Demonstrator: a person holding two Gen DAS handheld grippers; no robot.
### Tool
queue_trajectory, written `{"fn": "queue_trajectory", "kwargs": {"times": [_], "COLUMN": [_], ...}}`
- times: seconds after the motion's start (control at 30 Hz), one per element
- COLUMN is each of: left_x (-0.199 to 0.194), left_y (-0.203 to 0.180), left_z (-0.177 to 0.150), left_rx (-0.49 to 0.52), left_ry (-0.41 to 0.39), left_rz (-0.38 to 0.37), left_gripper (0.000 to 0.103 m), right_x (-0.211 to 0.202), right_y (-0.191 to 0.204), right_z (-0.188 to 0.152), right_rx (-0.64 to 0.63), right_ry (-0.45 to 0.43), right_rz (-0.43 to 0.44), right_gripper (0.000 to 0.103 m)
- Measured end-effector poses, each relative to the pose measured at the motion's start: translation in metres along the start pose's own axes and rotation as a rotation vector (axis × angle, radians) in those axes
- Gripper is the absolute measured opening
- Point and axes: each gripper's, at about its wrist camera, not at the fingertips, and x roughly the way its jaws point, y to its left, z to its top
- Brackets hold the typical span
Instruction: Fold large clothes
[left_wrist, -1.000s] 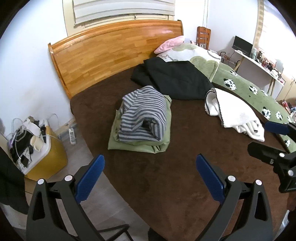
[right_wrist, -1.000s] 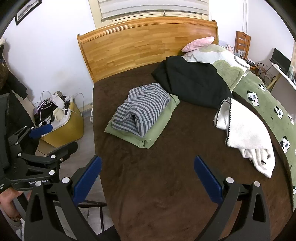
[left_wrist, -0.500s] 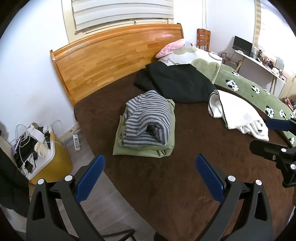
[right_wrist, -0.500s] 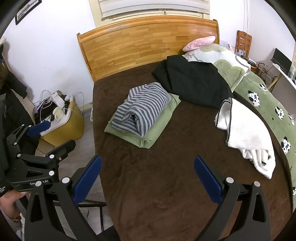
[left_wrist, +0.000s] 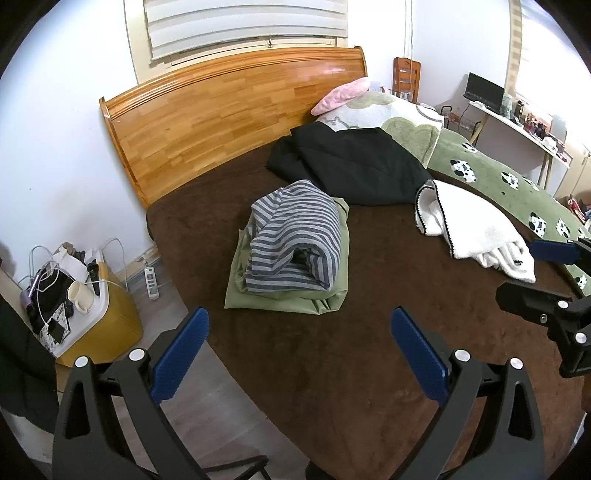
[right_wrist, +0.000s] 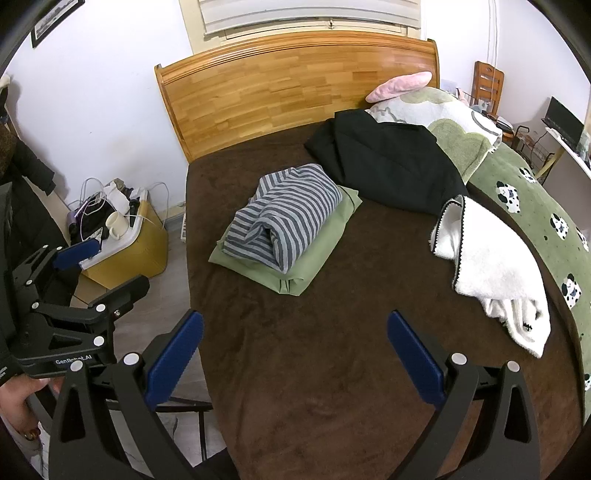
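Even, bright indoor light fills both fisheye views, with daylight blowing out the window (left_wrist: 546, 48) at right. Glare streaks the glossy wooden headboard (left_wrist: 236, 110). Straight lines bow outward; black vignetting rings corners. Focus is sharp.

Both wrist cameras look from above the foot of the bed (left_wrist: 332, 369) toward the wooden headboard (left_wrist: 229, 110), each well back from the folded striped garment (left_wrist: 295, 236). The left view stands nearer the bed's left edge, the right view further right. Both share the headboard, the striped garment, the black garment (right_wrist: 388, 162) and the white blanket (right_wrist: 487, 258).
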Motion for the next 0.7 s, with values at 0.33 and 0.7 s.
{"fn": "queue_trajectory", "kwargs": {"times": [0.33, 0.7], "left_x": [0.001, 0.0029], "left_y": [0.0037, 0.0012], "left_z": [0.0037, 0.0047], "left_rx": [-0.009, -0.001], "left_ry": [0.01, 0.015], "left_rz": [-0.024, -0.023], "left_gripper": [0.096, 0.097], "right_x": [0.0005, 0.0034], "right_y": [0.0002, 0.0022], "right_z": [0.0009, 0.0005], "right_rx": [-0.002, -0.005], "right_ry": [0.001, 0.004], "right_rz": [0.0, 0.004], "right_gripper": [0.098, 0.098]}}
